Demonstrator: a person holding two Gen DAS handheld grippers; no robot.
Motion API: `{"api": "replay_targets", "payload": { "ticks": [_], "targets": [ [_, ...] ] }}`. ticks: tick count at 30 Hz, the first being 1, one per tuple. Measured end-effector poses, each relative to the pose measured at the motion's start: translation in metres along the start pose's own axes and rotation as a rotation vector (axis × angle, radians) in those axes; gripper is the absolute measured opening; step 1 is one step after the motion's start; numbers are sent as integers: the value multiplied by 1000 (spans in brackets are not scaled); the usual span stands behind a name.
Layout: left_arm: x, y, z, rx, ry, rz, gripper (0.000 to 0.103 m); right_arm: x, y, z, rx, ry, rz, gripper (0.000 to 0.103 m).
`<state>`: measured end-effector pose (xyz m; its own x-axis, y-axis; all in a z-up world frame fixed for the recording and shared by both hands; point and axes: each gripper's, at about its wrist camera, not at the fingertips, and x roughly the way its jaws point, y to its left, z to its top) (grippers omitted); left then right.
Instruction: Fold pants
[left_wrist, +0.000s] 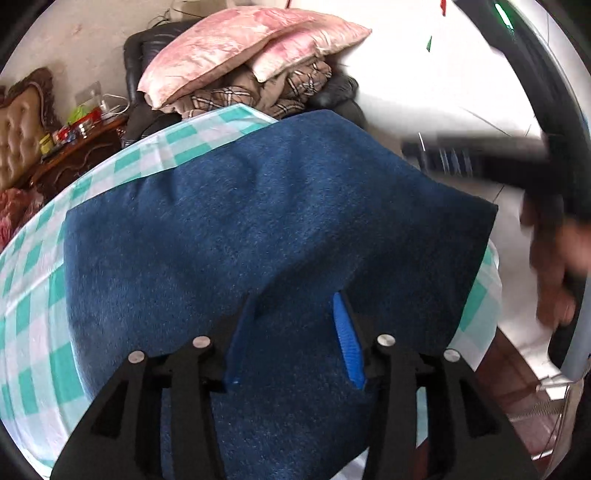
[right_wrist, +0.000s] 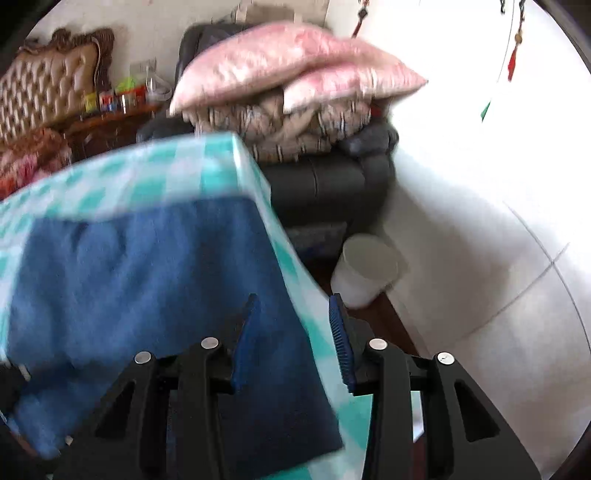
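Left wrist view showed the blue pants (left_wrist: 258, 221) folded into a broad flat block on the bench (left_wrist: 33, 295), which wore a green-and-white checked cloth. The left gripper (left_wrist: 295, 332) hung over the near part of the pants with its blue fingers (left_wrist: 349, 339) spread apart, nothing pinched between them, only the fabric lying below. To the right of the pants a blurred hand (left_wrist: 554, 273) held the dark body of the other tool. Beyond the pants, a pile of pink pillows (left_wrist: 236, 48) and plaid bedding sat on a dark sofa.

In the right wrist view, which was smeared by motion, the right gripper (right_wrist: 293, 339) sat above the right edge of the pants (right_wrist: 147, 288), where the checked cloth showed beside them. Its fingers (right_wrist: 341, 347) stood parted too, gripping nothing. A white bucket (right_wrist: 365, 273) stood on the floor just right of the bench (right_wrist: 177, 166), and the pillows (right_wrist: 295, 70) lay behind the pants.
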<state>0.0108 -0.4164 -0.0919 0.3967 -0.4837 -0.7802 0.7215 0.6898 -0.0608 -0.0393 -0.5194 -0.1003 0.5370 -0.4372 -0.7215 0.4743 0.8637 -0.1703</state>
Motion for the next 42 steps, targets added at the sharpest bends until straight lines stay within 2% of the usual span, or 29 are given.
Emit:
{"api": "replay_targets", "payload": {
  "ticks": [2,3,4,7,9,12,15,17,18,19,22,24,30,36,42],
  "targets": [
    [-1,5,0,-62,3,-19,76,3,11,21,-23,-23,47,49],
    [0,6,0,-85,14,-52,94,12,21,30,-43,-24,58,49],
    [-1,5,-1,-91,20,-81,98,20,26,35,-54,-12,60,49],
    [1,-3,-3,-60,23,-59,101,56,38,41,-77,56,66,51],
    [3,-2,-3,-75,37,-78,101,65,37,41,-84,60,38,68],
    [1,-2,0,-51,41,-85,101,69,27,40,-58,72,47,74],
    [-19,5,7,-67,-32,-52,101,68,27,34,-65,54,32,74],
    [-27,11,12,-86,-62,-1,100,67,29,32,-70,48,23,74],
    [-25,15,15,-92,-54,31,90,69,30,33,-72,46,19,74],
    [-20,19,17,-98,-35,31,80,68,30,33,-73,44,17,74],
    [3,31,14,-136,73,54,70,65,29,31,-70,43,14,74],
    [6,37,10,-160,80,31,70,59,27,29,-55,44,13,74],
    [8,37,8,-133,76,38,71,20,23,8,-38,21,26,74],
    [-2,39,3,-140,82,26,69,17,8,-29,-3,97,2,73],
    [-31,47,-12,-165,80,21,70,3,1,-49,31,118,-8,73]
  ]
}}
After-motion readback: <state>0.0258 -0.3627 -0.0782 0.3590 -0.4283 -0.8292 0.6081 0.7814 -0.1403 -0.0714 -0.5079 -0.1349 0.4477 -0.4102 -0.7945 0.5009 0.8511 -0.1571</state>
